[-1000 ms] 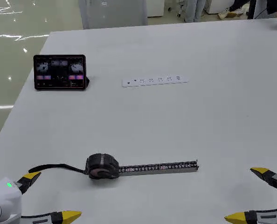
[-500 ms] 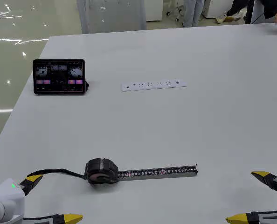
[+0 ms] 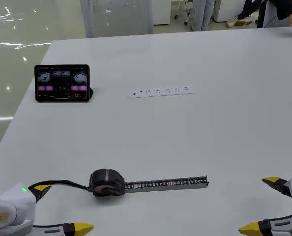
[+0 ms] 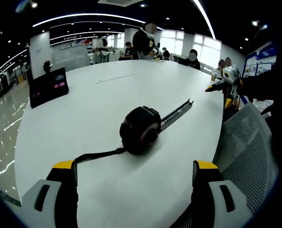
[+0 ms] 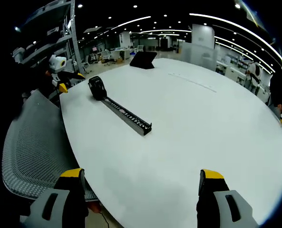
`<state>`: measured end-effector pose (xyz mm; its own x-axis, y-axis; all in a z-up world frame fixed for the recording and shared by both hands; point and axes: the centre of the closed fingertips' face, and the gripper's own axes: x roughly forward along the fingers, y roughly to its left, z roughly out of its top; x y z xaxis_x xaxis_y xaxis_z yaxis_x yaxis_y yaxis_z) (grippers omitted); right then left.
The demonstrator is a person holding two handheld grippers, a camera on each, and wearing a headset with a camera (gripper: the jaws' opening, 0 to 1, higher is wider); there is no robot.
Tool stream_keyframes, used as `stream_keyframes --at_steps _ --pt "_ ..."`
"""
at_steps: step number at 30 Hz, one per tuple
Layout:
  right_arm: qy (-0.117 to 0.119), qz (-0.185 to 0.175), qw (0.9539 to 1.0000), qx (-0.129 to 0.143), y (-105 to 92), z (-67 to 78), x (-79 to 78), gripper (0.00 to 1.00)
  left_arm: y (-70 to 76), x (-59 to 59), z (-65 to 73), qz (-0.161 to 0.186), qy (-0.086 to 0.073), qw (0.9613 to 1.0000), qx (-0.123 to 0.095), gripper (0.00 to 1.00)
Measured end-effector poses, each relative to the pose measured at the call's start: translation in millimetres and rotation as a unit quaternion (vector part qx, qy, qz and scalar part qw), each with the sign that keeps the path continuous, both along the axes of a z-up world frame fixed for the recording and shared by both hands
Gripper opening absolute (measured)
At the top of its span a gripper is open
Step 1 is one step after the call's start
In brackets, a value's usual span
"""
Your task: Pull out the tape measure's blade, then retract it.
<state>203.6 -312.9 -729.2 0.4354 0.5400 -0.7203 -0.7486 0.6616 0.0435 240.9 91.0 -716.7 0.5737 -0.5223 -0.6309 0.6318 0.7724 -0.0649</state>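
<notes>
A black tape measure (image 3: pixel 106 182) lies on the white table (image 3: pixel 185 132) near its front edge. Its blade (image 3: pixel 166 183) is drawn out to the right and lies flat, and a black wrist strap (image 3: pixel 62 184) trails left. In the left gripper view the case (image 4: pixel 140 129) sits ahead of the jaws with the blade (image 4: pixel 176 112) running away. My left gripper (image 3: pixel 65 209) stands open at the lower left, just short of the strap. My right gripper (image 3: pixel 264 204) stands open at the lower right, well clear of the blade tip (image 5: pixel 145 128).
A tablet (image 3: pixel 62 83) stands propped at the table's far left. A white power strip (image 3: pixel 161 91) lies mid-table. A grey mesh chair (image 5: pixel 32 147) sits below the front edge. People stand beyond the far side.
The head camera has tilted slightly, so everything sits lower in the picture. Both grippers have shifted a little at the bottom corners. The tape measure and its blade have stayed put.
</notes>
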Motion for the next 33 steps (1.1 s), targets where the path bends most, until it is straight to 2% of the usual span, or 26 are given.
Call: stream_keyframes --at_steps 1,4,8,10,12,15,20,21,23,27,33 --pt "0.000 0.004 1.0000 -0.001 0.9 0.1 0.4 0.99 -0.4 0.6 -0.8 0.001 0.002 1.0000 0.001 0.99" --pt "0.002 0.019 0.9998 -0.009 -0.1 -0.3 4.2 0.99 -7.8 1.6 1.8 0.002 0.005 0.9999 -0.013 0.99" --pt "-0.003 0.034 0.9994 -0.011 2.3 2.7 10.4 0.99 -16.8 2.4 2.9 -0.006 -0.002 1.0000 -0.002 0.99" --pt "-0.007 0.048 0.9988 0.002 8.1 6.3 12.1 0.99 -19.6 3.5 1.0 -0.003 0.000 1.0000 0.002 0.99" --pt "-0.001 0.055 0.9985 0.002 9.6 4.5 14.4 0.99 -24.0 3.7 -0.1 0.003 0.007 1.0000 -0.003 0.99" --pt "0.005 0.081 0.9966 -0.014 11.3 -0.4 14.3 0.99 -32.3 5.0 -0.6 0.007 0.003 1.0000 0.001 0.99" --pt "0.009 0.092 0.9955 -0.021 18.0 -0.8 18.9 0.99 -44.4 12.6 2.8 0.023 -0.008 0.9997 -0.004 0.99" --pt "0.007 0.096 0.9951 -0.024 18.8 -0.6 20.4 0.99 -46.3 14.0 3.2 0.025 -0.012 0.9996 0.000 0.99" --pt "0.005 0.105 0.9941 -0.029 21.5 0.0 24.3 0.99 -42.9 19.2 0.1 0.031 -0.022 0.9987 0.033 0.99" --pt "0.004 0.116 0.9928 -0.031 28.3 2.7 32.0 0.99 -58.4 21.6 2.6 0.029 -0.016 0.9994 0.011 0.99" --pt "0.001 0.133 0.9904 -0.039 36.1 4.3 43.7 0.99 -70.8 29.5 8.7 0.037 -0.025 0.9990 0.000 0.99"
